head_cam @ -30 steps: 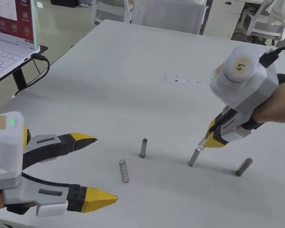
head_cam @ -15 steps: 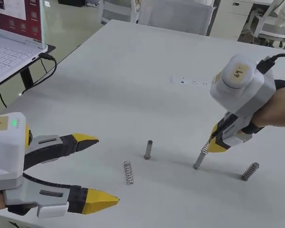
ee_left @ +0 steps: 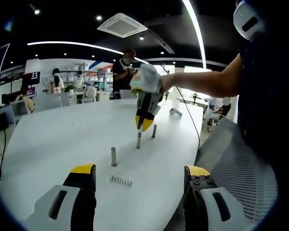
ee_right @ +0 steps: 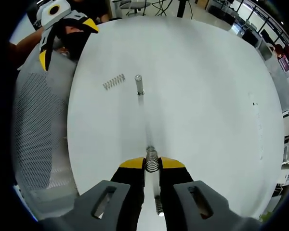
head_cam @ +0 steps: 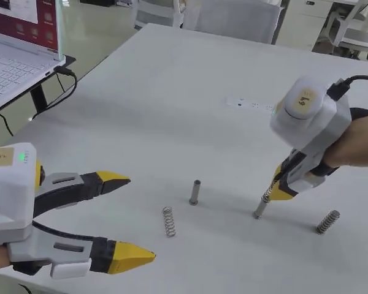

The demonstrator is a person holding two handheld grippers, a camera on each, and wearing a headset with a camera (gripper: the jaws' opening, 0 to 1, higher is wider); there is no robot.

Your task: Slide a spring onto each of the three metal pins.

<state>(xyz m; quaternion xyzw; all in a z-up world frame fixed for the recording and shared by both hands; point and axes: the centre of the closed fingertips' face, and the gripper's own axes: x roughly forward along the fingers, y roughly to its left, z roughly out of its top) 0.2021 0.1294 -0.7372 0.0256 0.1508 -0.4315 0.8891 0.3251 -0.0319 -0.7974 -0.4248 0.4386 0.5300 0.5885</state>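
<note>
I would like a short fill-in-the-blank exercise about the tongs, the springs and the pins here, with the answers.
The right tongs are shut on a ____.
The left tongs are ____.
The bare pin stands ____ on the table.
Missing words: spring; open; upright.

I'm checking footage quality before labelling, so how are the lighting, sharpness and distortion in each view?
Head view: soft even light, sharp, faint shadows by the bare pin on the table. Left gripper view: strong fisheye bending the ceiling light strip, which glares. Right gripper view: the white table looks nearly washed out, yet the spring in the right gripper is legible.
</note>
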